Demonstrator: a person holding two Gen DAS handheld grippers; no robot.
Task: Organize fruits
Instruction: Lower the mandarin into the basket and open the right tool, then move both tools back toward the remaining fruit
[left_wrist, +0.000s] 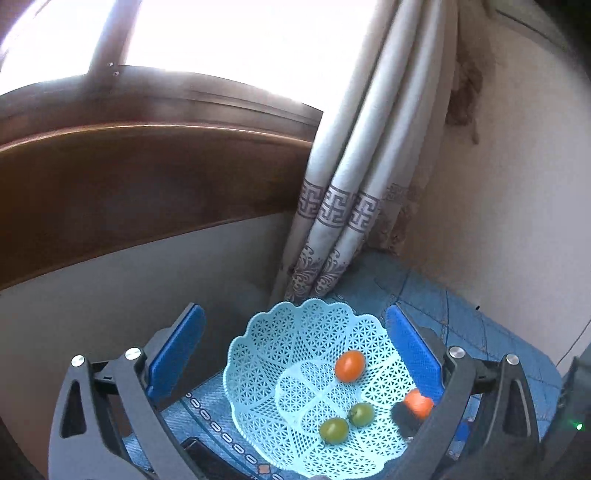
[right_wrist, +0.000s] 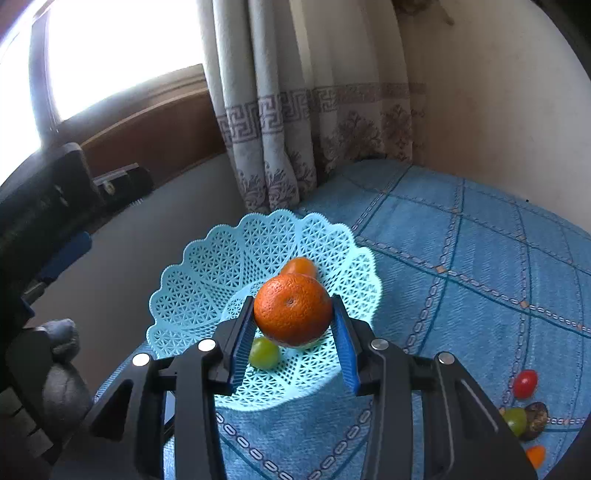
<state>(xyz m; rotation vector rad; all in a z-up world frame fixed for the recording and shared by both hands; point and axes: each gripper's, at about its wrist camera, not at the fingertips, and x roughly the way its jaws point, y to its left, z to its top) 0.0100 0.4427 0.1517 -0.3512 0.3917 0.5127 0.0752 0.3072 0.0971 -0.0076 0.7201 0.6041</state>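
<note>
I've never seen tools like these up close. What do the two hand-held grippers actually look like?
Both look alike. The left gripper and the right gripper each have two flat fingers faced with ribbed blue pads, set on black angular plastic frames with triangular cut-outs. Round silver bolt heads mark the joints. No cables or printed markings are visible. A grey glove appears at the right view's edge.

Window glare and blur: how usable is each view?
Left wrist: window blown out white, frame edges smeared; basket and its fruit stay readable. Right wrist: window also overexposed, but the orange in the right gripper is sharp; fisheye bends the tablecloth lines.
</note>
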